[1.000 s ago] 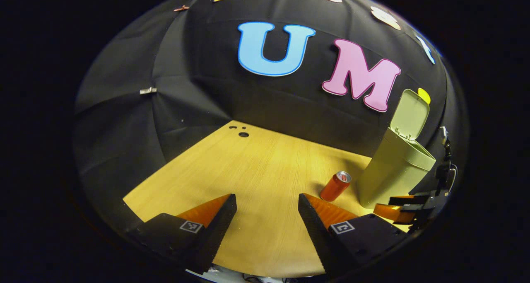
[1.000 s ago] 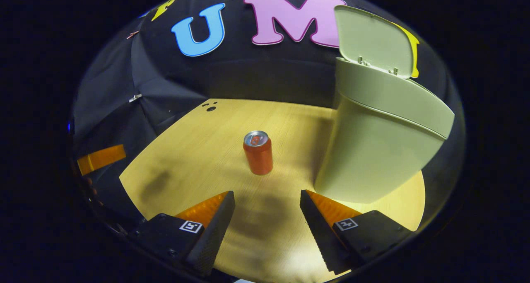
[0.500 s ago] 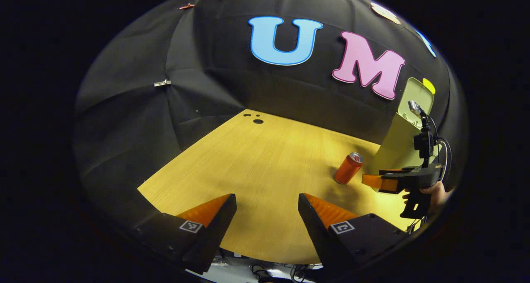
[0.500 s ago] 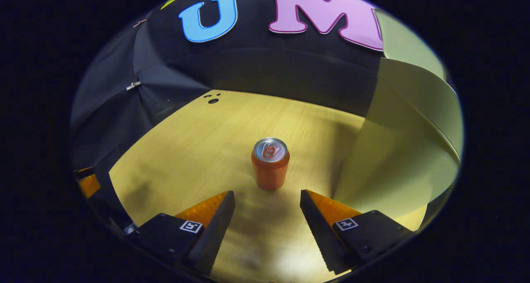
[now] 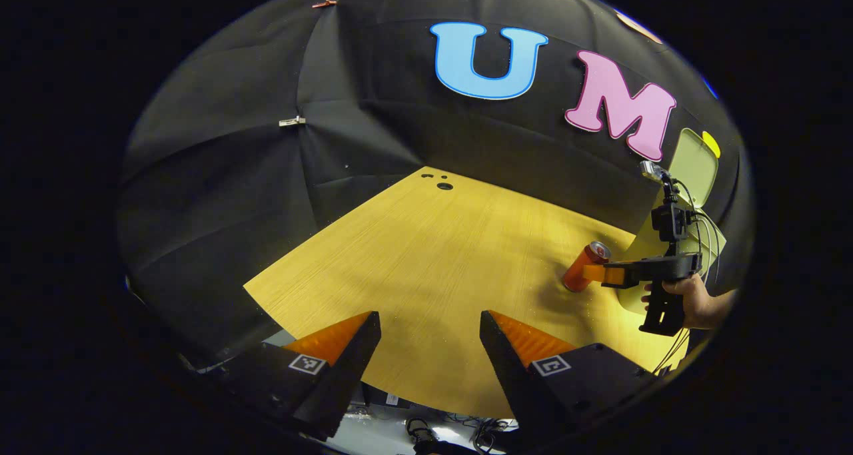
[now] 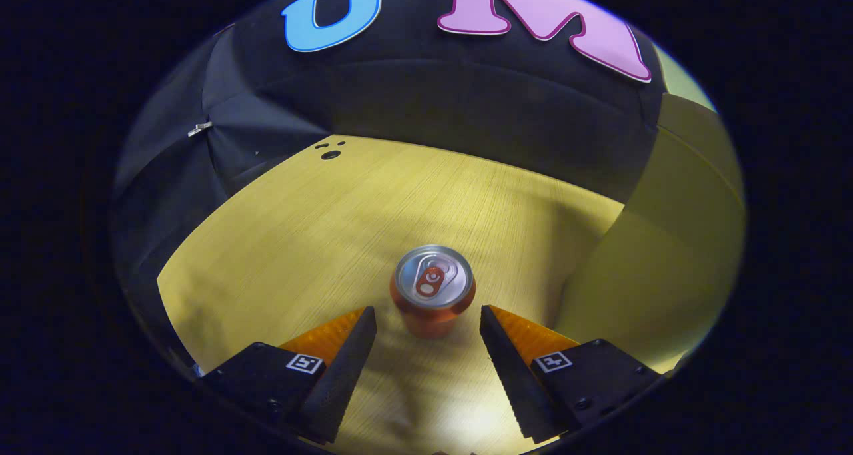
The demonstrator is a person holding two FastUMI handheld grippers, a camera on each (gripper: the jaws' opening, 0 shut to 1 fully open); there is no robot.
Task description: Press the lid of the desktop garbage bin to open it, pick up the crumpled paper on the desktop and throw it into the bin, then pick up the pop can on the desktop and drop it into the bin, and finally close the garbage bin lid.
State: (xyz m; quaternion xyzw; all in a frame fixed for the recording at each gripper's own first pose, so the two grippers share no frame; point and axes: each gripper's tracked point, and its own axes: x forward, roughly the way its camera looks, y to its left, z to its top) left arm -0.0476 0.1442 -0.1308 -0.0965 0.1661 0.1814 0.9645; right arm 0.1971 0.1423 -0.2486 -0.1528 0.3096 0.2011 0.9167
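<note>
Worktop (image 6: 300, 242): matt pale wood grain. Pop can (image 6: 432, 288): glossy metal, shiny silver top. Bin (image 6: 673, 242): smooth matt plastic. Booth wall (image 5: 233, 175): creased matt cloth.

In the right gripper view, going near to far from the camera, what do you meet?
Right tongs → pop can standing upright on the desktop → small holes at the desktop's far edge → black cloth wall.

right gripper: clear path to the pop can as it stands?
Probably yes. In the right gripper view the right gripper is open, with the upright pop can centred just ahead of its fingertips and bare table around it. The bin stands off to one side, apart from the can.
</note>
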